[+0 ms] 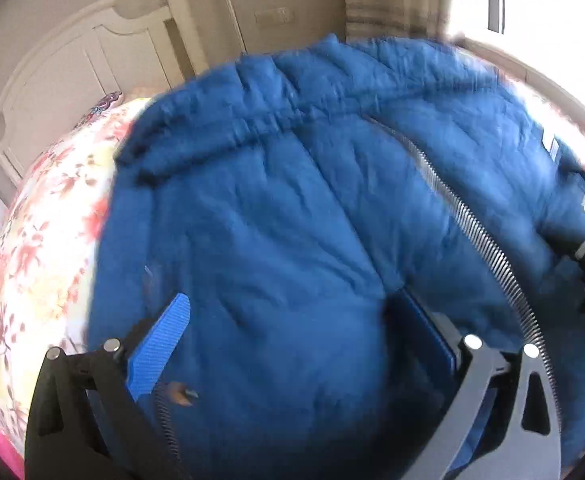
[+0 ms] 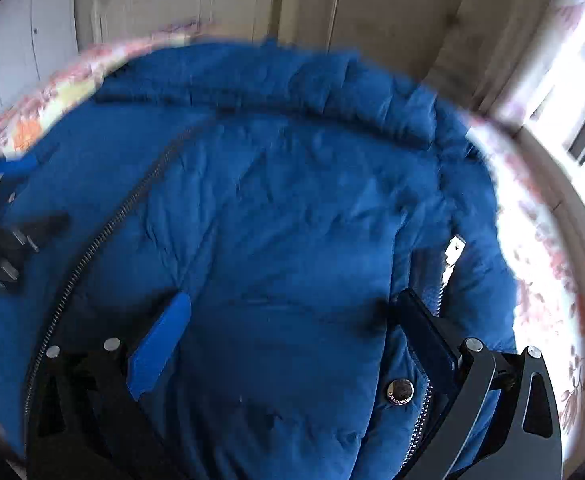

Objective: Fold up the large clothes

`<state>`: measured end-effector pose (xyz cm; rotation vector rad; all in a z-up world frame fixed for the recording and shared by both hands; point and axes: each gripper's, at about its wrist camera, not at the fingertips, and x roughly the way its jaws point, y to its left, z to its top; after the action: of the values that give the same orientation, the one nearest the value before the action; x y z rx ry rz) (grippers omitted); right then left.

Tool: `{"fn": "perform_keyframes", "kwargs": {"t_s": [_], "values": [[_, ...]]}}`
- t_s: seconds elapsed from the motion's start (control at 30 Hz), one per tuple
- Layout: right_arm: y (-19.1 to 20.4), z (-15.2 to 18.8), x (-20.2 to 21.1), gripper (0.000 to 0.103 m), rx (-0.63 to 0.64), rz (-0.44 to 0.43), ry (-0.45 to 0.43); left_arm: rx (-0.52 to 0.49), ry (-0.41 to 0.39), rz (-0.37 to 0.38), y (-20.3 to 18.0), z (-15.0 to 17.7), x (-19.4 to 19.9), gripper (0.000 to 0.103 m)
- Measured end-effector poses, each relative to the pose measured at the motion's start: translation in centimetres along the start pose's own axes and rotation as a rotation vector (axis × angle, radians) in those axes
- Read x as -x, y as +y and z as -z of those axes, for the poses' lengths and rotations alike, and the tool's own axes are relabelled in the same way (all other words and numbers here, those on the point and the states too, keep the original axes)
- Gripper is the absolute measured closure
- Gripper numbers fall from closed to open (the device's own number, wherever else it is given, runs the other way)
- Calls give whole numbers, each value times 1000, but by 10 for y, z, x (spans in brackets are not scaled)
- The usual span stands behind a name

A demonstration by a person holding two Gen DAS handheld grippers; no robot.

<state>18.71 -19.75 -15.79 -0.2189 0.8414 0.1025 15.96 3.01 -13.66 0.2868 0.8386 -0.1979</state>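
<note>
A large blue puffer jacket [image 1: 272,200] lies spread over a floral bed, its silver zipper [image 1: 472,220] running down the right side. My left gripper [image 1: 292,320] hovers low over the jacket, fingers wide apart, puffy fabric bulging between them. In the right wrist view the same jacket [image 2: 292,184] fills the frame, with its zipper [image 2: 112,224] on the left and a metal snap button [image 2: 399,391] near the right finger. My right gripper [image 2: 288,312] is also spread wide over the fabric. Each gripper shows at the edge of the other's view.
The floral bedsheet [image 1: 40,260] shows left of the jacket, with a white headboard [image 1: 72,80] behind it. A bright window [image 1: 532,0] is at the right. White cupboard doors [image 2: 32,20] stand beyond the bed, and more bedsheet [image 2: 540,260] lies to the right.
</note>
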Motion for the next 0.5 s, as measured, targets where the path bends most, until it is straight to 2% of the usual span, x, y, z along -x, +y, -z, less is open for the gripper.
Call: {"fn": "perform_keyframes", "kwargs": {"t_s": [0.1, 0.13, 0.17, 0.3, 0.37, 0.43, 0.5], "values": [[-12, -1, 5, 5, -65, -17, 36, 64, 35, 57, 14, -1, 2, 2], [-13, 2, 14, 5, -75, -16, 32, 90, 35, 39, 19, 1, 7, 2], [-16, 4, 25, 5, -78, -25, 9, 114, 29, 23, 24, 5, 15, 2], [-5, 25, 63, 5, -44, -77, -82, 142, -8, 46, 43, 27, 43, 2], [4, 41, 60, 5, 25, -90, -62, 133, 4, 35, 45, 46, 50, 2], [16, 54, 45, 4, 59, -62, -1, 123, 34, 22, 44, 55, 37, 2], [12, 60, 43, 4, 9, -70, -29, 158, 9, 52, 51, 61, 38, 2]]}}
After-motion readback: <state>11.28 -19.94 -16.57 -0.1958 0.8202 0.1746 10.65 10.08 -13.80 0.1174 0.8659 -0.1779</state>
